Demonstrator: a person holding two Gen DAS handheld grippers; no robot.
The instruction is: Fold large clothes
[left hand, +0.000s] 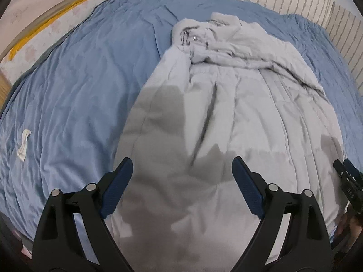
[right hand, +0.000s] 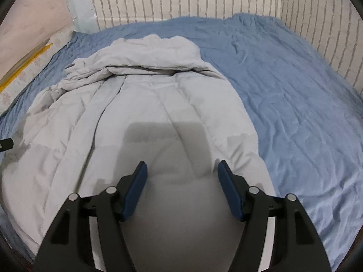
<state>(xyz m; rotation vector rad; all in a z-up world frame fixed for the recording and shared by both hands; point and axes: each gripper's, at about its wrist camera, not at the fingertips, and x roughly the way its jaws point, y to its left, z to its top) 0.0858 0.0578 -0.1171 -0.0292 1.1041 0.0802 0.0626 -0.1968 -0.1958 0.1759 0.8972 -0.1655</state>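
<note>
A large pale grey padded coat (left hand: 226, 113) lies lengthwise on a blue bed sheet (left hand: 79, 90), its far end folded back and bunched, with a metal snap (left hand: 195, 38) showing. My left gripper (left hand: 181, 161) hovers over the coat's near part, open, with nothing between its blue pads (left hand: 118, 185). The right wrist view shows the same coat (right hand: 147, 104) on the sheet (right hand: 295, 113). My right gripper (right hand: 183, 164) is open above the coat's near right part, also with nothing between its pads. Each gripper's edge shows in the other's view: the right gripper (left hand: 347, 176) and the left gripper (right hand: 5, 145).
A small white scrap (left hand: 23, 144) lies on the sheet at the left. A white brick-pattern wall (right hand: 181, 0) borders the bed at the back and right. A yellow strip (left hand: 45, 25) runs beside the bed's far left edge. Bare sheet lies on both sides of the coat.
</note>
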